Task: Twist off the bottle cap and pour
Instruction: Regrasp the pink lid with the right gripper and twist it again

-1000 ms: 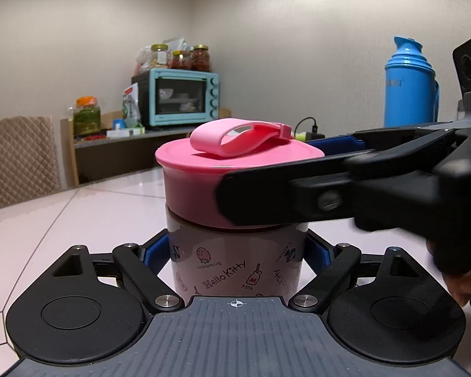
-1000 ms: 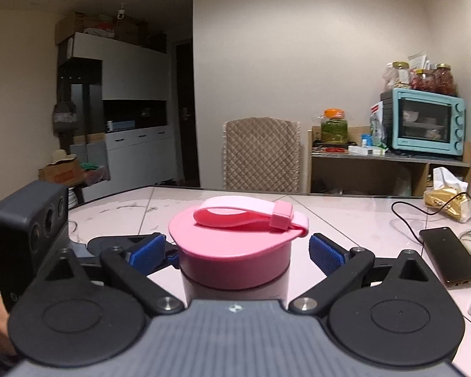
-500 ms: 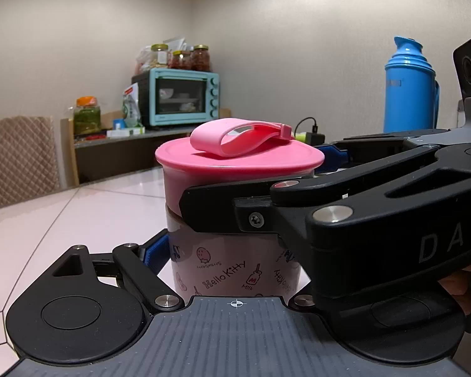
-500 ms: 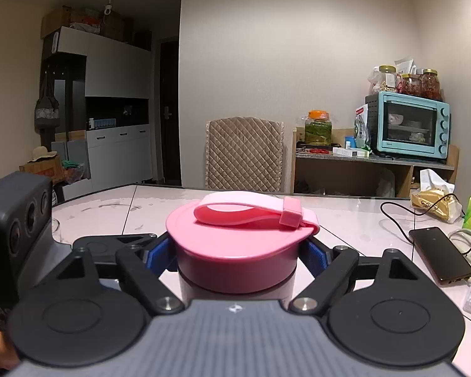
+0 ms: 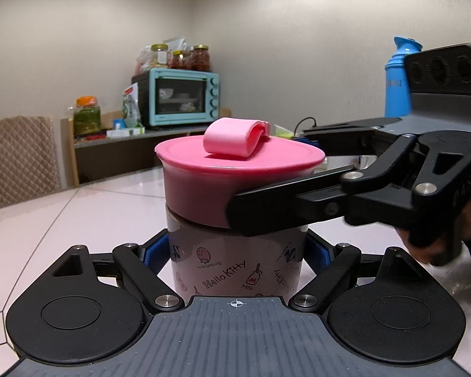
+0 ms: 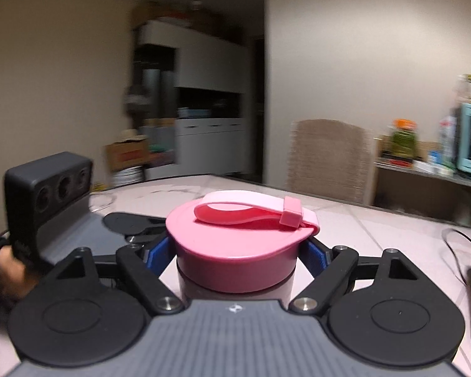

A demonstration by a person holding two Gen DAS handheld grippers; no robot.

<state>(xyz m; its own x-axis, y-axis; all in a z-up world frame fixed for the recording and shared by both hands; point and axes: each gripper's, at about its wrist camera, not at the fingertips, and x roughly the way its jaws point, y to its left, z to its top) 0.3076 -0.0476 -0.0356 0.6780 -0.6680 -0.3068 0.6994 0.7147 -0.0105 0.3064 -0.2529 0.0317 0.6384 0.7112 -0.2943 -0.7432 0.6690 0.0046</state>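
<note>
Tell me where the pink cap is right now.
The pink cap sits on top of the Hello Kitty bottle, centre of both wrist views, clamped by the right gripper while the left gripper grips the bottle below.

A bottle stands upright on the bench, its cap on top, between the fingers of the left hand-held gripper. The right hand-held gripper reaches in from the right, closed around the cap. Behind, a toaster oven sits on a shelf, jars on top.

Dim indoor light, right view motion-blurred
</note>
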